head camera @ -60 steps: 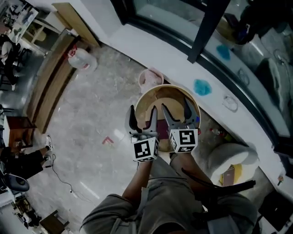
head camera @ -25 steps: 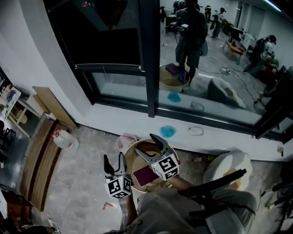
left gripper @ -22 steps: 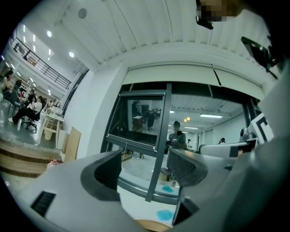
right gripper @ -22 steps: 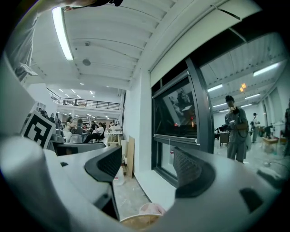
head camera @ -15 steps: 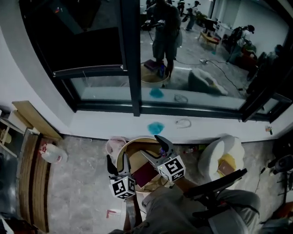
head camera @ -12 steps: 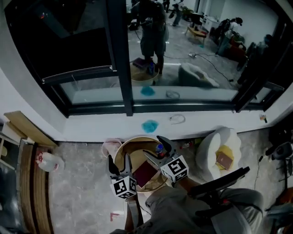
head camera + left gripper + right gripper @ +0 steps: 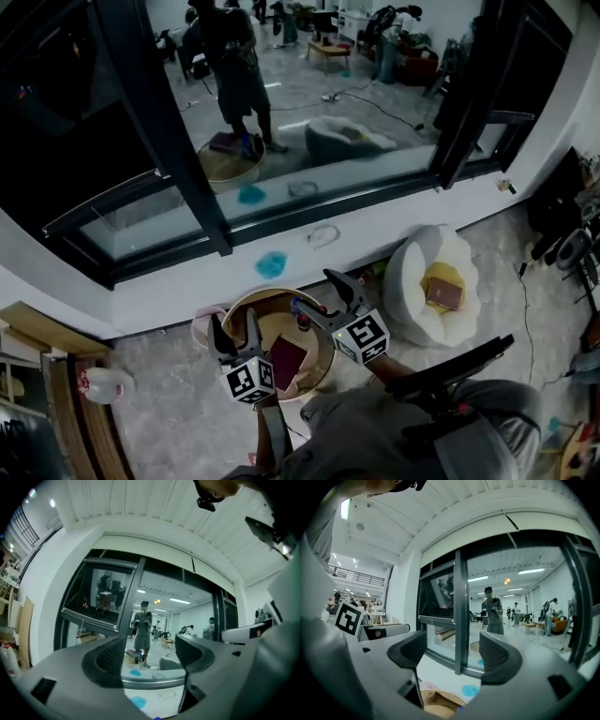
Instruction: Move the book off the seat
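One maroon book [image 7: 286,360] on round seat [image 7: 255,297], below window [image 7: 309,141]

Left tool [image 7: 232,324] level, right tool [image 7: 315,290] level, jaws apart, empty

A maroon book [image 7: 285,362] lies on the round wooden seat [image 7: 273,326] on the grey floor [image 7: 159,412].
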{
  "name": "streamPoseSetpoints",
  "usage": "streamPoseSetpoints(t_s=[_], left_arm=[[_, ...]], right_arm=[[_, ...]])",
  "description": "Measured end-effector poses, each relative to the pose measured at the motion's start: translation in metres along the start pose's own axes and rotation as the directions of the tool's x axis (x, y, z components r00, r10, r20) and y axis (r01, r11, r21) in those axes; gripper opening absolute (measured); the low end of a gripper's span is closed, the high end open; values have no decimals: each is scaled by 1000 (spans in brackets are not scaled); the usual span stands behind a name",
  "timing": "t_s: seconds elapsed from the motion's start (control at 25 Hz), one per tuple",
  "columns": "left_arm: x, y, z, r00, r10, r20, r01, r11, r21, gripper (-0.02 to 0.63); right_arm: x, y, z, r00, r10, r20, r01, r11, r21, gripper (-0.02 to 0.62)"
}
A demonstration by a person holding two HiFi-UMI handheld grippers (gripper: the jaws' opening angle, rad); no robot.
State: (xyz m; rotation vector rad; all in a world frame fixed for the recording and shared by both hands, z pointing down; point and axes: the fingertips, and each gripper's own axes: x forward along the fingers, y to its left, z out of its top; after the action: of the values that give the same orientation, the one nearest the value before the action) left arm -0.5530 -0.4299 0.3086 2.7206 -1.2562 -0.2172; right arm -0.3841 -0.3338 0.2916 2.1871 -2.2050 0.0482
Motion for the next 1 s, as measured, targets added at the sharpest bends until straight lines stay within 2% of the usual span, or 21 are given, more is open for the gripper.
streamPoseSetpoints(t_s=[0.16, 0.32, 0.48, 0.68, 0.84, 1.0], left_arm=[[8, -62, 3, 999, -39, 0, 39, 999, 13, 337], [12, -141, -11, 996, -78, -50, 78, 997, -10, 339], [20, -237, -37, 976, -181, -120, 181, 983, -9, 337], [25, -344, -51, 955, -277, -110, 278, 961, -7, 337], [30, -421, -77, 917, -362, -170, 367, 930, -5, 337], [25, -487, -98, 863, -461, -209, 472, 882, 4, 337]], right_arm=[[-39, -52, 6, 997, -59, 54, 57, 998, 32, 367], [-98, -117, 18, 985, -140, 105, 133, 989, 70, 367], [-158, -176, 14, 970, -210, 121, 199, 975, 99, 367], [-230, -231, -7, 956, -268, 115, 250, 957, 150, 367], [-286, -283, -22, 928, -355, 114, 334, 927, 170, 367], [-357, -327, -36, 866, -489, 101, 466, 864, 192, 367]])
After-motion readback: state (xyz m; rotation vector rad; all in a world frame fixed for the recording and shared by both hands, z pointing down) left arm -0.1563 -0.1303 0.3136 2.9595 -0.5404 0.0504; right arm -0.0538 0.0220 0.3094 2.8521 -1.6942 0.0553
